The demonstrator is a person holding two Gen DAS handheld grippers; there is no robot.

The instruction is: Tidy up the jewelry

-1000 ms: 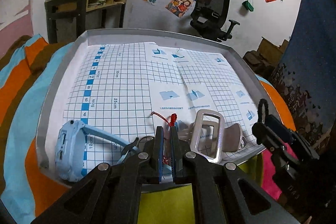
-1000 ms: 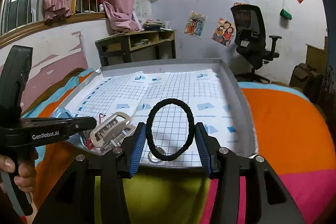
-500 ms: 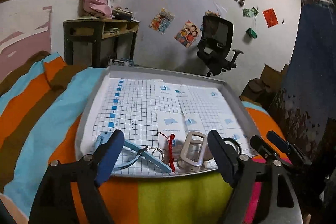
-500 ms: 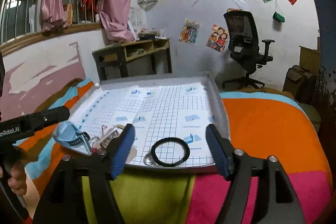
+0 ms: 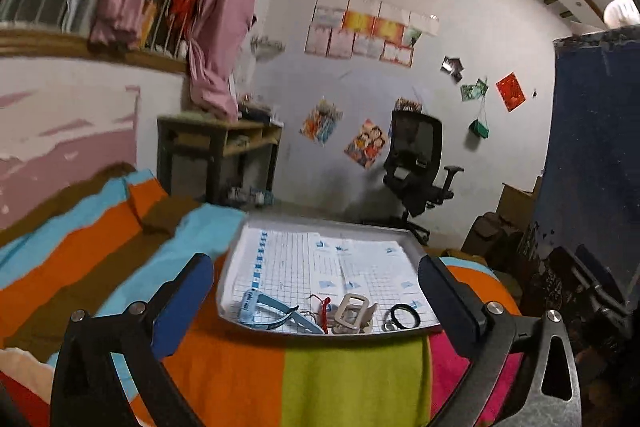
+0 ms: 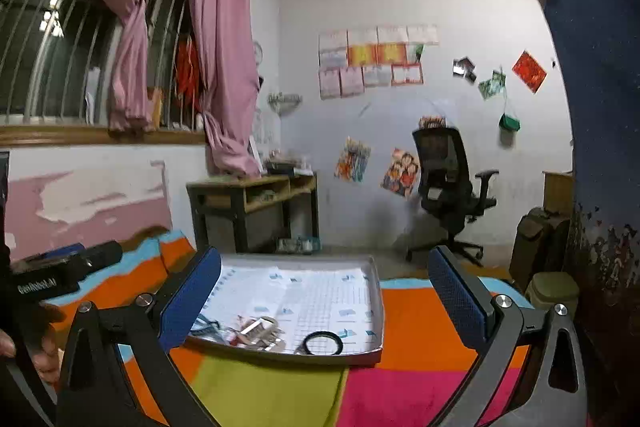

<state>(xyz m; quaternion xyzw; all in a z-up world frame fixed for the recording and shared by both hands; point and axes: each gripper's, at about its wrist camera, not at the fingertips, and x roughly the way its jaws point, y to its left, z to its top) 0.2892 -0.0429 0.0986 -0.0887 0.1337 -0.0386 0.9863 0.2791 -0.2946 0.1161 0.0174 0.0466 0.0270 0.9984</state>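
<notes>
**Both claws spread wide and empty, jewelry lined up along the tray's near edge**

Your left claw (image 5: 316, 303) is spread wide with nothing between its blue pads, held back from the tray (image 5: 412, 247) and above the striped blanket (image 5: 224, 371). Your right claw (image 6: 326, 297) is spread just as wide and grips nothing.

All the jewelry lies on the grid paper (image 5: 296, 263) in a row close to the tray's near edge. From the left wrist view, reading left to right:

- The blue watch (image 5: 250, 303) sits at the near left. Its strap runs along the near edge, long axis left to right, its free end pointing right toward the other pieces.
- The red string (image 5: 325, 307) lies just beside the strap's end, its length running roughly near to far.
- The silver buckle (image 5: 353, 311) is next, a rectangular frame with its long axis running near to far, tilted a little right at the far end.
- The black hair band (image 5: 405, 315) lies flat as a ring at the near right, apart from the buckle. A small metal ring (image 5: 388, 326) lies just beside it on its near left.

In the right wrist view the hair band (image 6: 323, 343) is the piece nearest your right claw, with the buckle (image 6: 258, 331) to its left. The far part of the tray holds only the paper.
</notes>
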